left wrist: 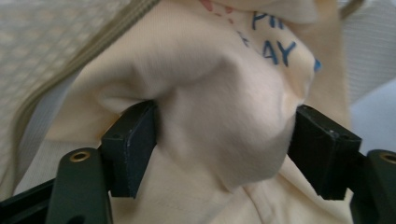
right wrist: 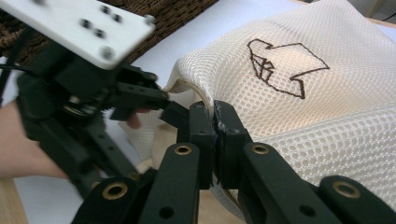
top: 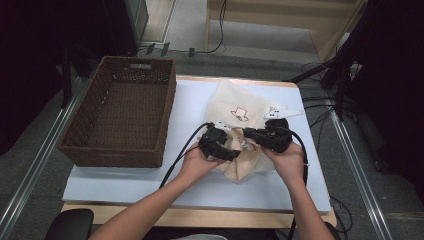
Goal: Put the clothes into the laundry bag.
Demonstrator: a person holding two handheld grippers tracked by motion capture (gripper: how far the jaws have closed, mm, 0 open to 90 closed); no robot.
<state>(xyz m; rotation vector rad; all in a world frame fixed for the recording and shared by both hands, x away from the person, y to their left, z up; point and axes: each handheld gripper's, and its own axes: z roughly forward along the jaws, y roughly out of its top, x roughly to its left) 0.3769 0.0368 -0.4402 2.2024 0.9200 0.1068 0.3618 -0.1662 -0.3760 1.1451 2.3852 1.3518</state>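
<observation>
A mesh bag (top: 239, 112) lies on the table (top: 150, 185) beside the basket (top: 122, 112). Its edge is pinched in the right gripper (right wrist: 215, 122). A cream garment (left wrist: 219, 116) bulges between the left gripper's (left wrist: 224, 144) parted jaws. The mouth should be kept taut while the garment is fed inside.

The high view looked down from above the person's side; each gripper view sat close along its jaws, all sharing the cream mesh laundry bag (top: 240, 107).

Mesh bag (right wrist: 327, 98): cream open-weave netting; garment (left wrist: 219, 116): soft matt cloth, probably cotton; basket (top: 120, 112): rough brown wicker.
</observation>
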